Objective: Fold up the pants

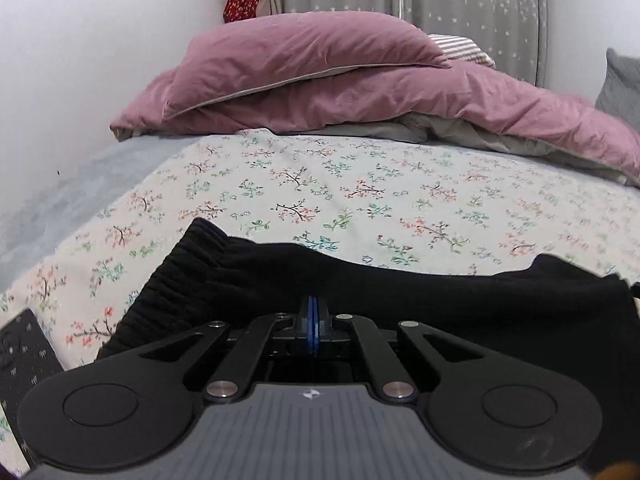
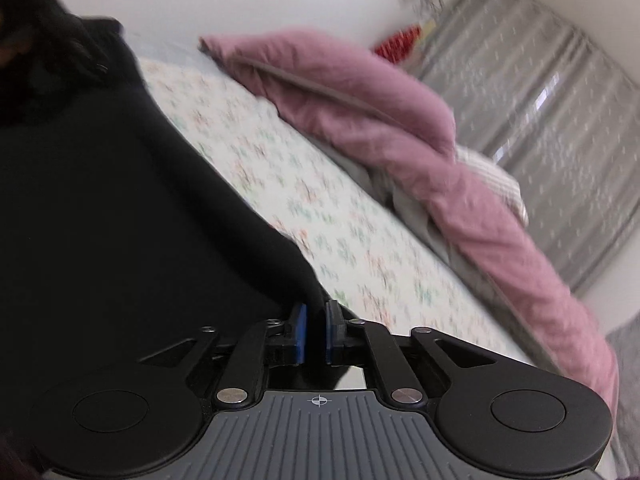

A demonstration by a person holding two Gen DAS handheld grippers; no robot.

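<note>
Black pants point(image 1: 360, 280) — ribbed waistband, bunched on floral sheet point(image 1: 360, 184).

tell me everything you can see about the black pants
The black pants are soft, matte knit-looking fabric lying across the near side of the floral bedsheet. A ribbed, gathered elastic band shows at their left end. The left hand-held gripper is shut on their near edge, and the right hand-held gripper pinches a fold of the cloth, which looks lifted there in that blurred view.
</note>
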